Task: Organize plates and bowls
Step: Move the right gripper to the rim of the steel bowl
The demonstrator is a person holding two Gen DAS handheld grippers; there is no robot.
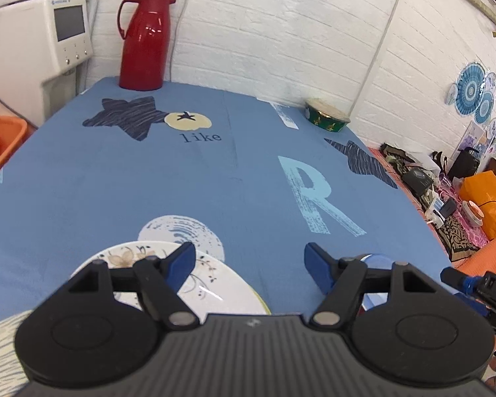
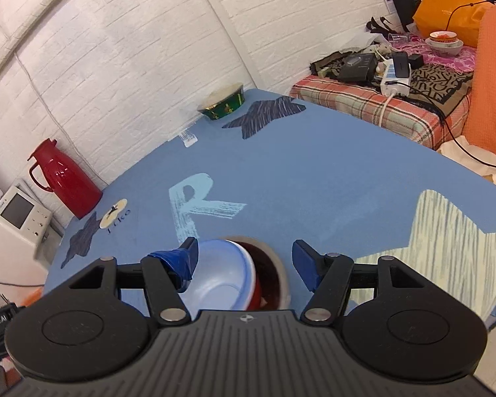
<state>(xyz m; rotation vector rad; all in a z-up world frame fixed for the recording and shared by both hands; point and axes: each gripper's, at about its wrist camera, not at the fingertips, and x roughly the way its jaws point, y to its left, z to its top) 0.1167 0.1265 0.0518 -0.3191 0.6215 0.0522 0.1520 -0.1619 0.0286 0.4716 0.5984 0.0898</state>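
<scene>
The blue tabletop [image 1: 148,178] carries a red flask [image 1: 144,38] by the wall and a green bowl [image 1: 327,115] at its far edge. The left tool [image 1: 249,264] hangs spread, a white plate [image 1: 215,284] lying under its left finger. The right tool [image 2: 244,261] is spread over a white bowl [image 2: 221,274] nested in a red bowl [image 2: 268,264].

Bright, even light fills both my views, glare streaks my red thermos [image 1: 144,38], and fisheye bends the edges.
</scene>
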